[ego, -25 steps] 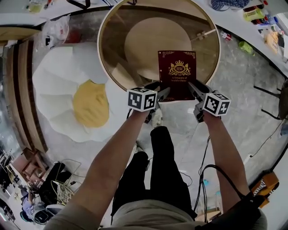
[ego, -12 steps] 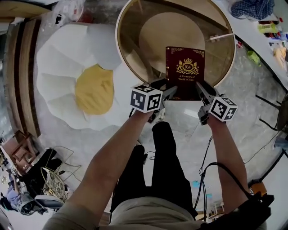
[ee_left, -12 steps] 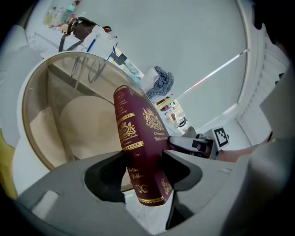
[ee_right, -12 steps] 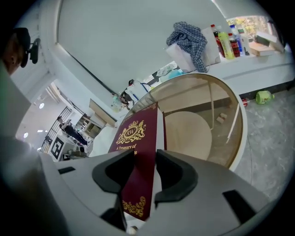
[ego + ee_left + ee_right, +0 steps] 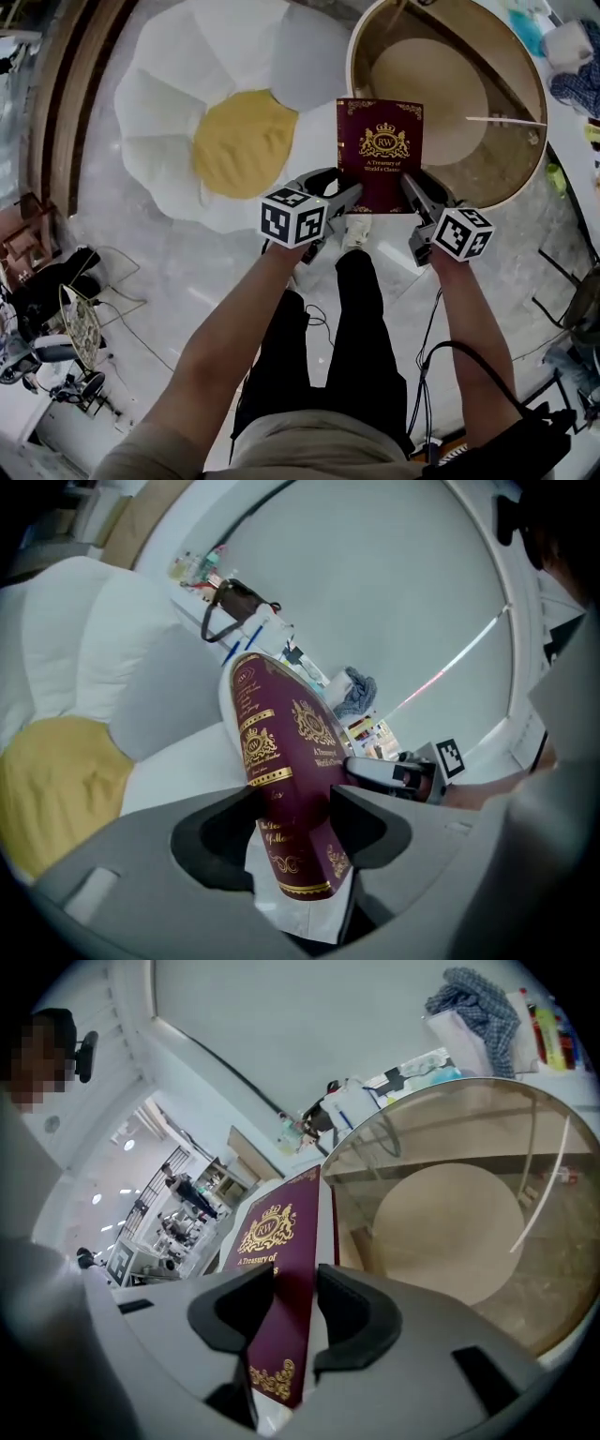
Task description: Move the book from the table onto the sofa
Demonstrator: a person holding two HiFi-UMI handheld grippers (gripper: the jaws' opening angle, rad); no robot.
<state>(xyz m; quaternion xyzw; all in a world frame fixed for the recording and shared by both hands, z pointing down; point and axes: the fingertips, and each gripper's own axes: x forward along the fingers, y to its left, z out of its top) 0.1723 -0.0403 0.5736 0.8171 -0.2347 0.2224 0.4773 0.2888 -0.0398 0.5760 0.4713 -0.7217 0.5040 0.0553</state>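
A dark red book (image 5: 379, 155) with gold print is held up flat between both grippers, over the gap between the round glass table (image 5: 525, 178) and the white flower-shaped sofa (image 5: 169, 103) with its yellow centre. My left gripper (image 5: 345, 192) is shut on the book's near left edge, my right gripper (image 5: 411, 187) on its near right edge. In the left gripper view the book (image 5: 281, 780) stands between the pads of the left gripper (image 5: 295, 822). The right gripper view shows the book (image 5: 281, 1260) clamped in the right gripper (image 5: 295, 1312), with the table (image 5: 562, 1335) beyond.
The person's legs (image 5: 319, 356) stand on the grey floor below the book. Cables and clutter (image 5: 56, 319) lie at the lower left. A wooden ledge (image 5: 56, 103) runs along the left edge. A cluttered bench with a blue cloth (image 5: 577, 84) sits at the far right.
Both grippers have carried the book left, off the table top and towards the sofa. The view has swung so the sofa now lies ahead and to the left.
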